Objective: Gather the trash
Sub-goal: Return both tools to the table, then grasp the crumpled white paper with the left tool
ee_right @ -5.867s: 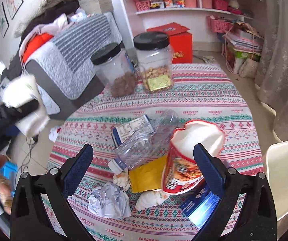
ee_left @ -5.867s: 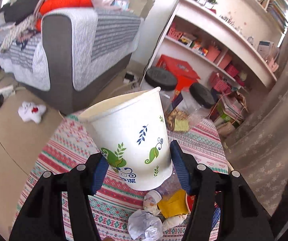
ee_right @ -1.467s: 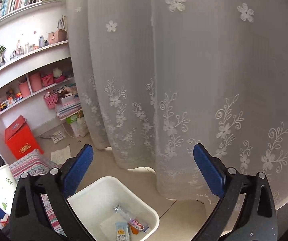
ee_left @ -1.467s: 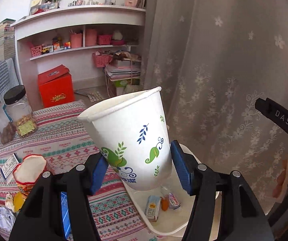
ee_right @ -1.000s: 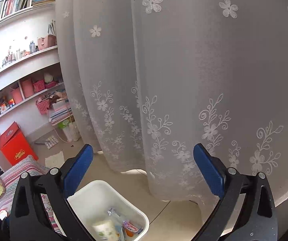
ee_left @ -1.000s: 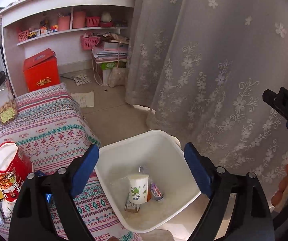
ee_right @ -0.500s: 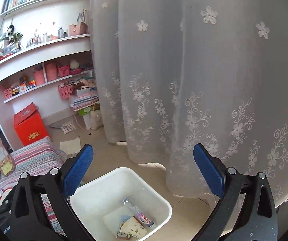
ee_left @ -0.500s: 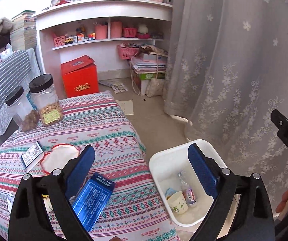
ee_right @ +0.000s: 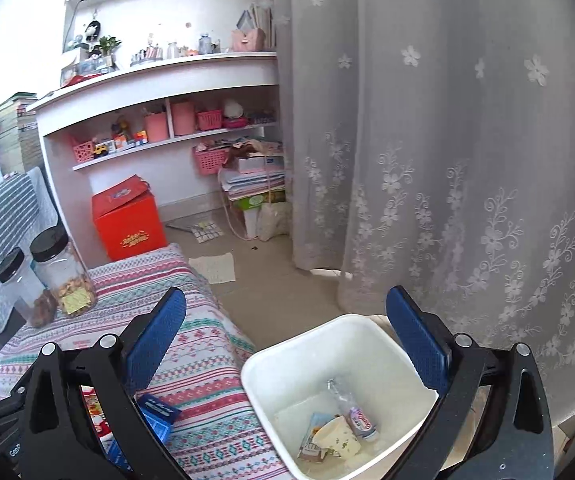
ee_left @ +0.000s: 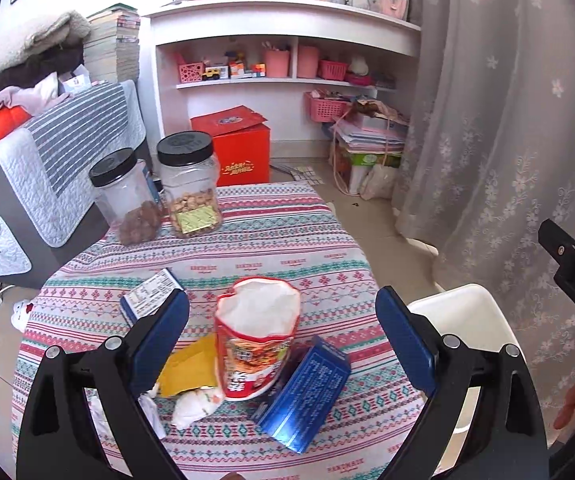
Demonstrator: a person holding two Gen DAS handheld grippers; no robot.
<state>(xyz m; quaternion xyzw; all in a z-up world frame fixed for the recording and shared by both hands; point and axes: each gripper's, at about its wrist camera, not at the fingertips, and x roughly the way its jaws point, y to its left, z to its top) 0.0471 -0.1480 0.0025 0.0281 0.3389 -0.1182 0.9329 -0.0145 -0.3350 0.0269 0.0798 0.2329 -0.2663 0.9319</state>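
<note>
My left gripper (ee_left: 283, 340) is open and empty above the table, facing a red snack bag (ee_left: 257, 338) that stands upright. A blue box (ee_left: 305, 394), a yellow wrapper (ee_left: 185, 368), crumpled white paper (ee_left: 195, 404) and a white-blue carton (ee_left: 149, 296) lie around the bag. My right gripper (ee_right: 287, 344) is open and empty over the white bin (ee_right: 287, 360), which holds the paper cup (ee_right: 337, 438), a small plastic bottle (ee_right: 353, 412) and a carton. The bin's rim also shows in the left wrist view (ee_left: 471, 292).
Two black-lidded jars (ee_left: 191, 186) stand at the table's far side on the striped cloth (ee_left: 267, 240). A grey sofa (ee_left: 47, 168) is at the left, a red box (ee_left: 239, 146) and shelves behind, a lace curtain (ee_right: 447, 160) at the right.
My left gripper opened and dropped the paper cup into the bin, then swung back left over the table trash. My right gripper stayed open over the bin.
</note>
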